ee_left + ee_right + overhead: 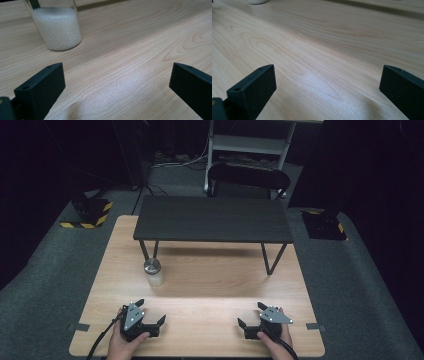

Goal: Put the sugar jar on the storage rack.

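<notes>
The fingers (41, 88) of the left gripper (150, 312) are spread wide with nothing between them, and the right gripper (251, 314) has its jaws spread just as wide and bare. Both grippers sit low in the high view, each held by a hand at the near edge of the wooden table (210, 285), the left one at lower left and the right one at lower right, well apart.

A small glass jar (153, 273) stands upright, its long axis vertical, with a metal lid (152, 266) on top and white grains inside. It sits left of centre in the high view, just above the left gripper and near the front left legs of a low black shelf (214, 219) that spans the upper middle of the table. In the left gripper view the jar (57, 27) appears at upper left, beyond the left jaw and apart from it, with bare wood between. In the right gripper view its base (258, 1) just shows at the top left edge, far from both jaws
</notes>
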`<state>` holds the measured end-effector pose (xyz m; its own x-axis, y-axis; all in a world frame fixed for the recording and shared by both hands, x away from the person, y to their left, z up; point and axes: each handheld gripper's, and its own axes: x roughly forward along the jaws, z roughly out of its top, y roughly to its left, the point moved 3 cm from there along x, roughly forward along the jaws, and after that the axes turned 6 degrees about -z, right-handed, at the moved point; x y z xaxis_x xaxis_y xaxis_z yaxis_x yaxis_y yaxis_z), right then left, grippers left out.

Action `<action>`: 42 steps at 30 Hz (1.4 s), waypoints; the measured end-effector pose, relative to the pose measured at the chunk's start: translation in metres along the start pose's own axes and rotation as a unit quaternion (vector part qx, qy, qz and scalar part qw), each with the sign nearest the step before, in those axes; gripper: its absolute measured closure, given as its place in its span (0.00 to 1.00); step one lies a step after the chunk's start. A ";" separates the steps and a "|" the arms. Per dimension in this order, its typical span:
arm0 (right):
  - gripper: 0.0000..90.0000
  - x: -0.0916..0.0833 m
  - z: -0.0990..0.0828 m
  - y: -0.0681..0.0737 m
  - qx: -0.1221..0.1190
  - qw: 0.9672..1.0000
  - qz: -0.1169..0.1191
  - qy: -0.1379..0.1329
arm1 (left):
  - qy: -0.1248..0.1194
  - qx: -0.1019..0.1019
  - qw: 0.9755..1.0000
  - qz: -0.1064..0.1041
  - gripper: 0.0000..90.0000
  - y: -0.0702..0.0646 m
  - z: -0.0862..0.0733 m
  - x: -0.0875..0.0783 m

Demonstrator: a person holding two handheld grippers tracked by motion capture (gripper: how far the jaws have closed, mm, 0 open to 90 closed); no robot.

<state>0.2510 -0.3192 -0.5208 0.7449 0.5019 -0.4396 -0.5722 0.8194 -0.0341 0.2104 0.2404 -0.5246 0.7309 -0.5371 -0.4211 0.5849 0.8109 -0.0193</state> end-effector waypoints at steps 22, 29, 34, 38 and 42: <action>0.00 0.000 -0.001 -0.001 -0.005 1.000 0.007 -0.002 | -0.015 -0.011 1.000 0.001 0.01 0.001 -0.002 -0.003; 0.00 0.000 0.000 -0.001 -0.005 1.000 0.008 -0.001 | -0.029 -0.004 1.000 0.002 0.01 -0.001 0.001 -0.009; 0.00 0.000 -0.001 -0.002 -0.005 1.000 0.009 -0.003 | -0.044 -0.002 0.999 0.010 0.01 -0.004 0.006 -0.012; 0.00 0.000 -0.001 -0.002 -0.005 1.000 0.008 -0.003 | -0.052 0.002 0.999 0.016 0.01 -0.005 0.013 -0.011; 0.00 -0.001 -0.001 -0.001 -0.006 1.000 0.008 -0.003 | -0.069 0.001 0.997 0.023 0.01 -0.003 0.020 -0.012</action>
<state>0.2509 -0.3207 -0.5213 0.7384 0.5162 -0.4340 -0.5875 0.8083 -0.0380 0.2068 0.2394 -0.5018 0.7982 -0.5271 -0.2917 0.5508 0.8347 -0.0013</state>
